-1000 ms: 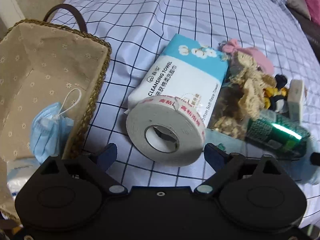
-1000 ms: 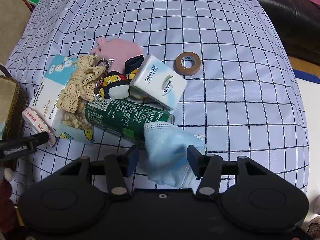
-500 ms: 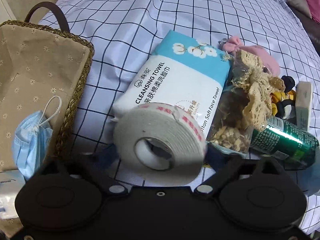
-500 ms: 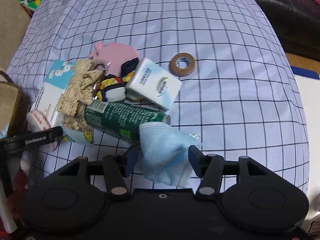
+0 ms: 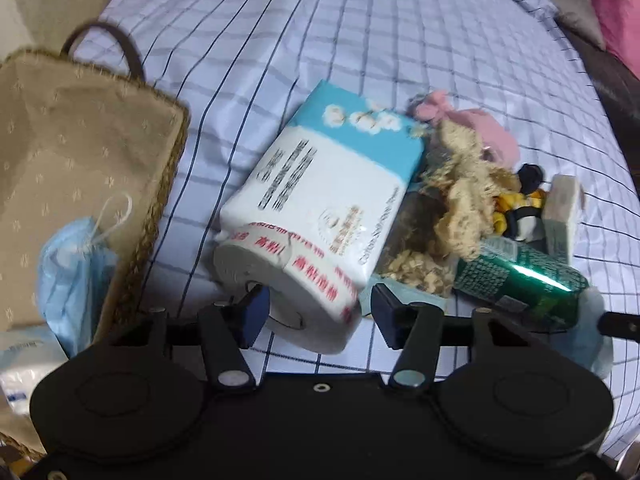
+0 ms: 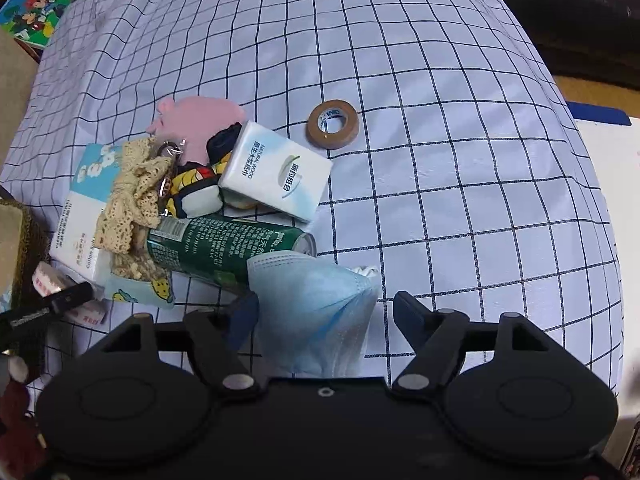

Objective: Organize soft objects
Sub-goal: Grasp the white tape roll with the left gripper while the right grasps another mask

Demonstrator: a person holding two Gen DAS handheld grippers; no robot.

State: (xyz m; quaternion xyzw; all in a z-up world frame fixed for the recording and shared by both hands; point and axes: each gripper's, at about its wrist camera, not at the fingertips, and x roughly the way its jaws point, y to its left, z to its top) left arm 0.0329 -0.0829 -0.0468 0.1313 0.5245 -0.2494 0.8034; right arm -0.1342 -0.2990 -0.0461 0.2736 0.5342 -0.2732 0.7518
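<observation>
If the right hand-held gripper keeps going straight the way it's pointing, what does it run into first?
Most likely the blue face mask, which already lies between the open fingers of the right hand-held gripper. Just past it lies the green can, though depth is hard to judge here.

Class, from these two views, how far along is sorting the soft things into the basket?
Done: one blue mask lies in the basket. In hand: the left gripper has just been closing around the tape roll, grip unclear; the right gripper has just been opening over a second mask. Left: towel pack, lace, pink toy, tissue pack.
</observation>
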